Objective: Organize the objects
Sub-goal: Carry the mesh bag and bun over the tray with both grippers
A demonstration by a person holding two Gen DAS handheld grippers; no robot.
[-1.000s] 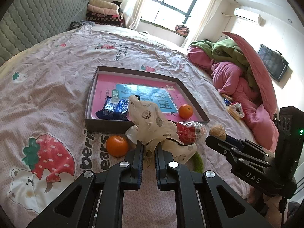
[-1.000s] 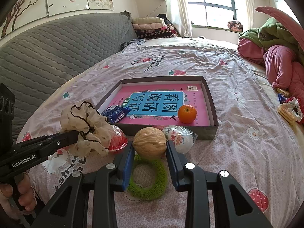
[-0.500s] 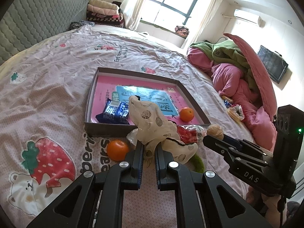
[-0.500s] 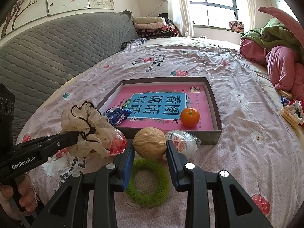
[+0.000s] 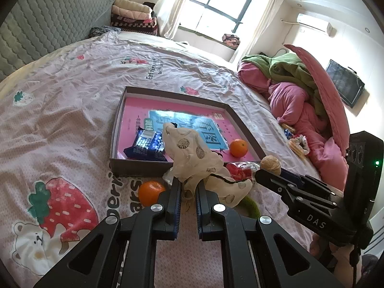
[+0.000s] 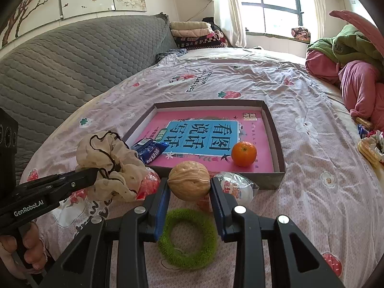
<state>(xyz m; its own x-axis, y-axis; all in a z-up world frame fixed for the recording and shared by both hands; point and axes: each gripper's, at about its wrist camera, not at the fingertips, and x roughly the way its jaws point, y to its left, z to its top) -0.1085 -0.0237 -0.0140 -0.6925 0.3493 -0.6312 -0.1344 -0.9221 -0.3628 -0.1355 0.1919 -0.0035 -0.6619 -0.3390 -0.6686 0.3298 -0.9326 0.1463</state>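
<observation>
Left tool [image 5: 188, 187]: clenched on the spotted cloth scrunchie [image 5: 192, 153], held up just in front of the box. Its side reads "GenRobot.AI".
Right tool [image 6: 189, 192]: clenched on the walnut [image 6: 189, 183], held above the green ring [image 6: 187, 238]. Its side reads "DAS".
Box [image 6: 276, 132]: flat and open, on the bed [image 6: 312, 192]. A pink sheet with big blue Chinese writing lies inside.
In the box: one orange [image 6: 244, 153] and a blue snack pack [image 6: 150, 150].
On the bed by the box: another orange [image 5: 150, 192], a red wrapped snack [image 5: 242, 169], and a white wrapped snack [image 6: 236, 187].
Bed sheet: strawberries, a bear, and letters too bent to read.
</observation>
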